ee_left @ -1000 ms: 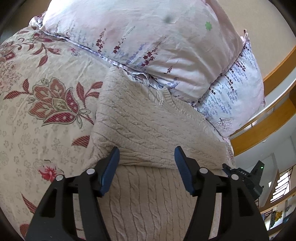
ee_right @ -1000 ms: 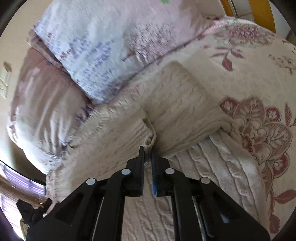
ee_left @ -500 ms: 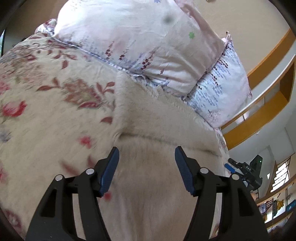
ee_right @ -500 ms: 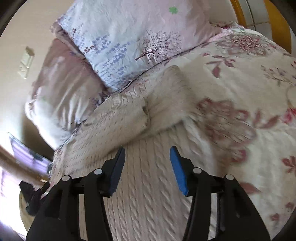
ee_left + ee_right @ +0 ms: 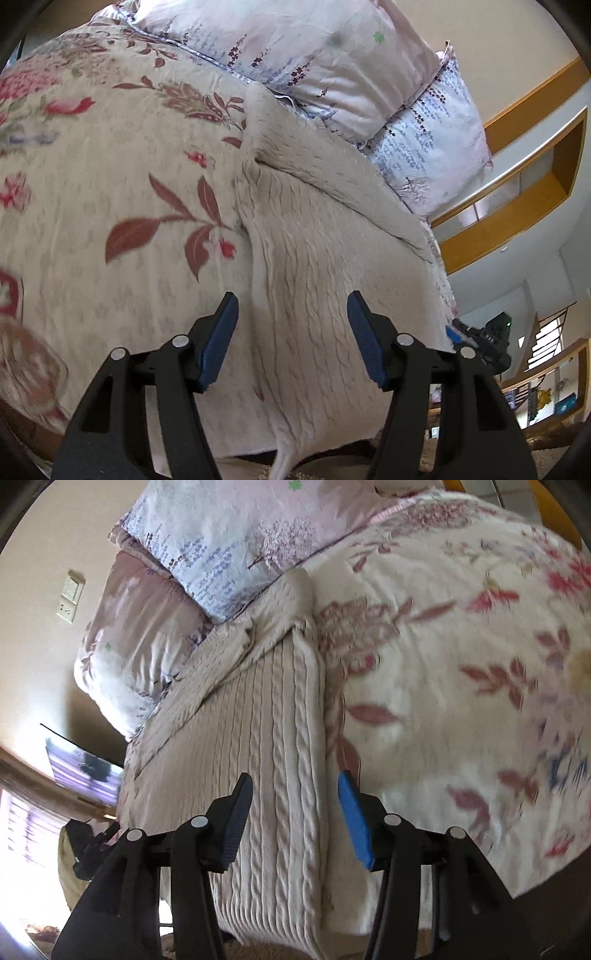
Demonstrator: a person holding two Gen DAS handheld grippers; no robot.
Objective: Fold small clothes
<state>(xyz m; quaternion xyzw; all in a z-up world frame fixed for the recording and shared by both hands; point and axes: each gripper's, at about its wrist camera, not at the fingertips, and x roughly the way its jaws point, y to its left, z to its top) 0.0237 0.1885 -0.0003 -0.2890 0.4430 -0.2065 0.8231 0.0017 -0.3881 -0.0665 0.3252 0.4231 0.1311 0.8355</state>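
Two pillows [image 5: 332, 70] upper frame, floral bed [image 5: 110, 184] beneath. Cable-knit sweater [image 5: 266, 738] lies on it, long axis running from grippers toward pillows. Left gripper [image 5: 291, 339], right gripper [image 5: 295, 816]: both spread, empty, straddling sweater's near hem.

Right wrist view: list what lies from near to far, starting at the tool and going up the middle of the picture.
Right tool, open → cable-knit sweater → its folded-over top part → blue-and-pink floral pillow.
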